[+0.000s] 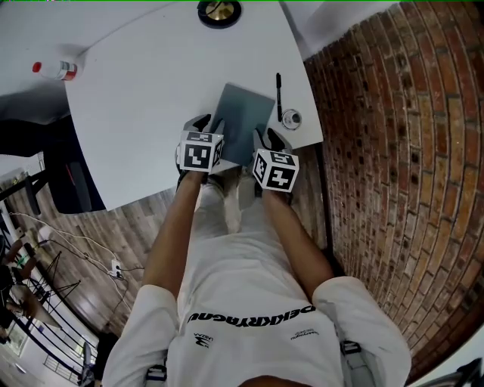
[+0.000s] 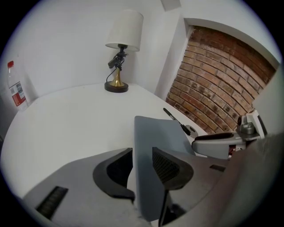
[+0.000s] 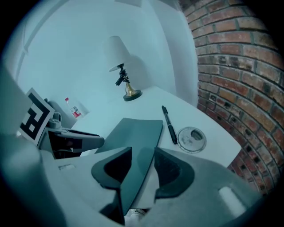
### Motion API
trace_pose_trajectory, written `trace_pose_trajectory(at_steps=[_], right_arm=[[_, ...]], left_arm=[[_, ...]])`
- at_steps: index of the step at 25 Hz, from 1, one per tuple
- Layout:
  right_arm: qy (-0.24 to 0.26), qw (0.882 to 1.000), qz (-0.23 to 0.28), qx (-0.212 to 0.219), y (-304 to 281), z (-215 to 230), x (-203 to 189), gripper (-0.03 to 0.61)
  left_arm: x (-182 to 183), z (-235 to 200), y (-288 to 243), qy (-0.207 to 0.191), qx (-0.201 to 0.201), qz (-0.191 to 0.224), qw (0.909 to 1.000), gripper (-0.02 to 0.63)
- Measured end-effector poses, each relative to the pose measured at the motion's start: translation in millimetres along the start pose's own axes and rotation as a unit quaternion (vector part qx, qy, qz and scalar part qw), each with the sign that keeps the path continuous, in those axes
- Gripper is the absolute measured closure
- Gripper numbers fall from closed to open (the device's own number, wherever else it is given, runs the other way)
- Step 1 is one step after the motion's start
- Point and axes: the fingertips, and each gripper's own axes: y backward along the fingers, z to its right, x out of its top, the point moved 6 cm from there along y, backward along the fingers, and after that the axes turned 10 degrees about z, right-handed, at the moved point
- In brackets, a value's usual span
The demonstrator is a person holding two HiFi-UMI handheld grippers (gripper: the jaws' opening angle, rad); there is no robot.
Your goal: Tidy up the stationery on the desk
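While left gripper (image 2: 142, 166) and right gripper (image 3: 140, 166) fingers (image 2: 171, 166) gape astride notebook (image 1: 246, 113) | risk: unclamped, it may slip off desk's (image 1: 151, 91) near edge.

The lamp (image 1: 219, 10) at 12 o'clock is cut by the head view's top edge. The grey folder (image 1: 243, 117) has its near edge hidden under the left hand-held gripper (image 1: 204, 127) and right hand-held gripper (image 1: 265, 140).

A grey flat notebook (image 1: 246, 121) is lying at the white desk's (image 1: 136, 91) front edge. A black pen (image 1: 278, 94) is lying just right of it, with a round metal cable cap (image 1: 291, 119) sitting just beside the pen's near end. A brass-based lamp (image 1: 219, 11) is standing at the far edge, a clear plastic bottle (image 1: 54, 69) far left.
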Motion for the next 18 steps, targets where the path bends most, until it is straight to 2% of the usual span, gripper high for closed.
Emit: trace_pose_trajectory(at_steps=[9, 18], right_arm=[[-0.032, 0.999, -0.028, -0.009, -14, 1, -12, 0.430], [-0.041, 0.998, -0.044, 0.002, -19, 3, -13, 0.434]], left_arm=[[-3, -6, -14, 0.016, -0.009, -0.022, 0.9996, 0.477], [-4, -2, -21, 0.033, -0.056, -0.049, 0.9967, 0.477]])
